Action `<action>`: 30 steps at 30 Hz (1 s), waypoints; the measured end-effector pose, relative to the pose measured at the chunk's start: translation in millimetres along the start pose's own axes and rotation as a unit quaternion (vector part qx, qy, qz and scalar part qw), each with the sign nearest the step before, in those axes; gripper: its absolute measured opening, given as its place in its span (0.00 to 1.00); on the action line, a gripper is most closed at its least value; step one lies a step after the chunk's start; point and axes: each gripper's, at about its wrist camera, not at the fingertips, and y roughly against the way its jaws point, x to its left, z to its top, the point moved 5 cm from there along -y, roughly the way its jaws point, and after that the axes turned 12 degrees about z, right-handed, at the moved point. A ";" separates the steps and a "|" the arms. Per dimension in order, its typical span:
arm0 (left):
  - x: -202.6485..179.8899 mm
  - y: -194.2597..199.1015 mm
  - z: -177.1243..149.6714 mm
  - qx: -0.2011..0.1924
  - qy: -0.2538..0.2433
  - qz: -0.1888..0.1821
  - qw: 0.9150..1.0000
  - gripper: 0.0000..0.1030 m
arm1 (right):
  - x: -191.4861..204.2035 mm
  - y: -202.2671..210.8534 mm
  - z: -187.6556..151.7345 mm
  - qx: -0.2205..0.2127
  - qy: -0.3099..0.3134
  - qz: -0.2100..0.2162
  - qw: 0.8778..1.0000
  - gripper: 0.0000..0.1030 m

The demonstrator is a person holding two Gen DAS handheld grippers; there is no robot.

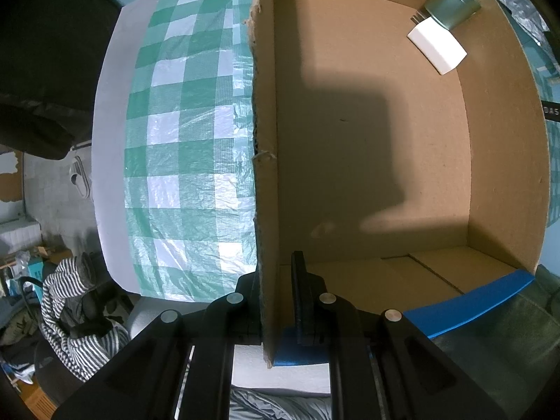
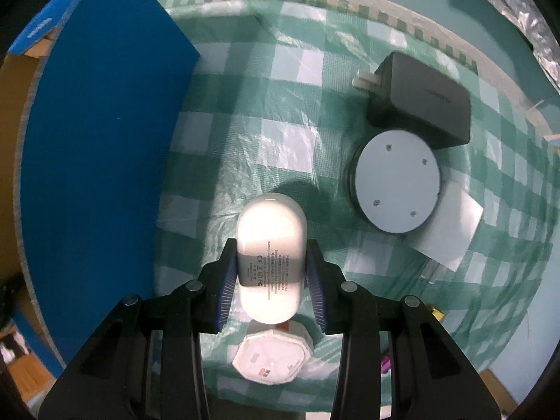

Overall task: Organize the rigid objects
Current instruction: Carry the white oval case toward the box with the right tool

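Charger (image 1: 437, 47) and tin (image 1: 453, 3) in box (image 1: 504, 161) corner; adapter (image 2: 418, 99) behind, touching disc (image 2: 393, 182); box left of both.

The left gripper (image 1: 278, 301) is built of matte black plastic: two broad, angular arms, each with a long recessed slot, joined by linkage bars. Four round silver pivot pins (image 1: 234, 298) sit along the knuckles. Its fingers (image 1: 301, 301) are flat, black slabs with a dull, grainy surface.

The right gripper (image 2: 269, 273) has the same black frame, slotted arms and round pins (image 2: 195, 285), here darker and greyish. Its fingers (image 2: 227, 280) carry blue pads with fine ribbing running crosswise, set on black backing plates.
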 end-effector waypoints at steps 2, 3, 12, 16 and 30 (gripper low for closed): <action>-0.1 -0.4 -0.2 0.000 0.000 0.000 1.000 0.11 | 4.6 8.6 -0.5 -0.002 0.012 0.001 1.000 0.36; -0.2 -0.5 -0.2 0.000 -0.001 0.001 1.000 0.11 | 7.2 13.8 -0.8 -0.004 0.018 0.001 1.000 0.36; -0.7 -0.8 -0.2 0.000 0.000 0.000 1.000 0.11 | 39.7 64.6 6.8 -0.024 0.070 0.007 0.997 0.36; -0.7 -0.7 0.2 0.000 -0.001 0.000 1.000 0.11 | 54.5 81.2 14.1 -0.030 0.093 0.011 0.995 0.36; -0.9 -1.7 0.2 0.000 0.001 -0.001 1.000 0.11 | 109.2 104.6 40.8 -0.031 0.185 0.030 0.982 0.36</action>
